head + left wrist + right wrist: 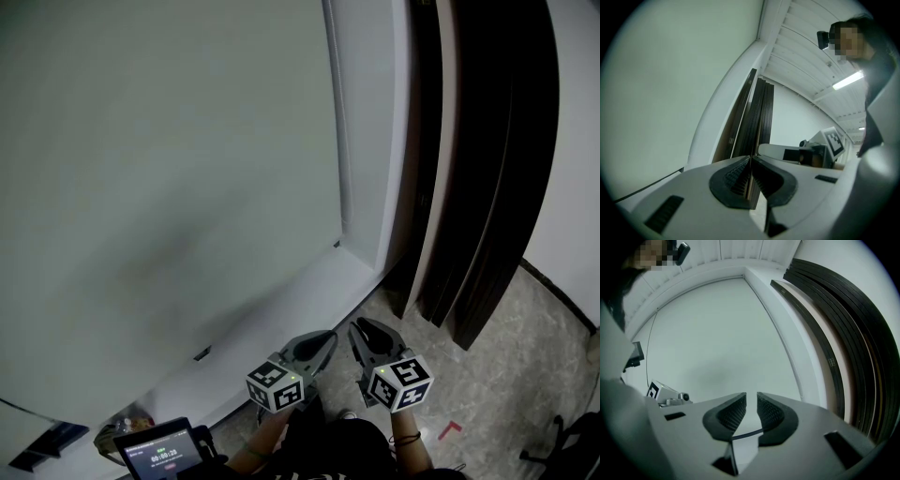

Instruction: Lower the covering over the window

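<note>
Left tongs first: the ribbed pads are pressed together, and we see nothing caught between them. Over to the right tongs, where the pads stand a narrow gap apart and hold nothing. We see only pale surface through the gap, with a thin dark line crossing low behind it. Both pairs sit level and side by side, close to each other, and their cubes show black-and-white square markers with no lettering.

Straight ahead of both tips hangs the covering, a flat pale sheet that fills the frame and reaches down to the white ledge. Neither pair of tongs touches it. To its right stand dark panels, stacked edge to edge, above a marbled floor with a red corner mark. Bottom left, a small screen shows white timer-style digits, too small for us to read for sure.
</note>
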### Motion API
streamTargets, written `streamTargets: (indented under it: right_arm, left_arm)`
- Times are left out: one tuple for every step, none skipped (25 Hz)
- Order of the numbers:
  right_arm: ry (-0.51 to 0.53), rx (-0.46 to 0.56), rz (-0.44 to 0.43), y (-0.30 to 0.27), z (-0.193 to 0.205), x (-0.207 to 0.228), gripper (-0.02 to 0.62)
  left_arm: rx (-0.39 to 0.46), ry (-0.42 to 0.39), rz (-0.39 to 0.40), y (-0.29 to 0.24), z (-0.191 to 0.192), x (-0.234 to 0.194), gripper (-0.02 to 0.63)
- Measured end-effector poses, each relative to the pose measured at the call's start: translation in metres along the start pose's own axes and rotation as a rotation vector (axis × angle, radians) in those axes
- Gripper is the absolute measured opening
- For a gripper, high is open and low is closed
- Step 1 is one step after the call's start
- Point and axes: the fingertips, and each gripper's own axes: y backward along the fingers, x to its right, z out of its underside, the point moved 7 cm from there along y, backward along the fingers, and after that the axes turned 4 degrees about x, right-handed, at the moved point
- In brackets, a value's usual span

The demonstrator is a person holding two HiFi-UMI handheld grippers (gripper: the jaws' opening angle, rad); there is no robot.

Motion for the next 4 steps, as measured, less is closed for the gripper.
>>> streamTargets:
  right_arm:
    - [0.002, 0.003, 0.001, 0.0031, 0.0002, -0.0037, 0.075]
    - [0.005, 0.006, 0.002, 0.0055, 0.0002, -0.0067, 0.075]
    - [0.007, 0.009, 0.003, 0.0072, 0.0002, -0.009, 0.075]
    - [0.009, 0.013, 0.004, 0.0086, 0.0001, -0.0109, 0.075]
  left_arm:
    - [0.001, -0.003, 0.002, 0.0039, 0.0002, 0.0028, 0.002]
    - [0.001, -0.006, 0.003, 0.007, 0.0002, 0.0049, 0.003]
    - [0.002, -0.009, 0.005, 0.0095, 0.0002, 0.0061, 0.003]
    - [0.003, -0.012, 0.006, 0.0116, 0.0001, 0.0071, 0.003]
